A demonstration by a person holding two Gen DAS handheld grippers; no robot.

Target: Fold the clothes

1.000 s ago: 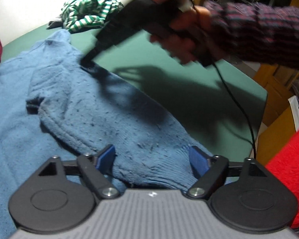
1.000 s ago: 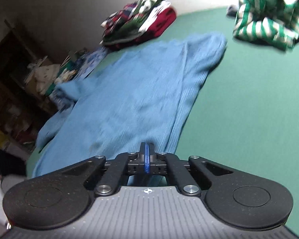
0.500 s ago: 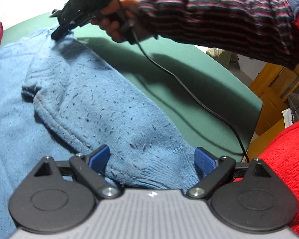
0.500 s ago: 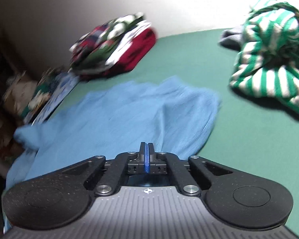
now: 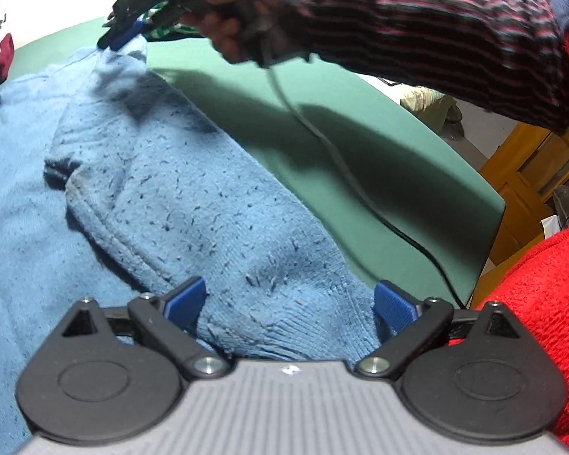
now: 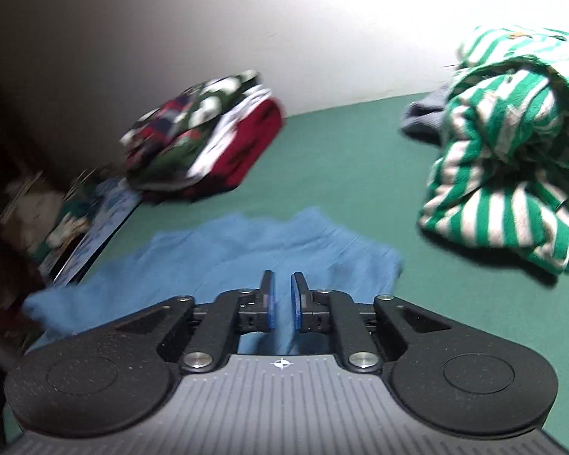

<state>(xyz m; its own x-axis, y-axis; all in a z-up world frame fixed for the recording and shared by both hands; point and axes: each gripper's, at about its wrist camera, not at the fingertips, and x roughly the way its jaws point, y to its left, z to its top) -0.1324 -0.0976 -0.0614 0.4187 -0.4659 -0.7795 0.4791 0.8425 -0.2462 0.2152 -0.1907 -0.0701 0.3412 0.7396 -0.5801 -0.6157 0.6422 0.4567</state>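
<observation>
Right gripper (image 6: 282, 300), arm outstretched over the blue sweater (image 5: 193, 204), has parted slightly since earlier; left gripper (image 5: 290, 301) stays wide apart.

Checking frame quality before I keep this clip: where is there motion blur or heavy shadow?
Left wrist view: the right gripper and hand are smeared; a dark arm shadow crosses the green table. Right wrist view: the folded clothes stack and blue sweater are blurred.
</observation>
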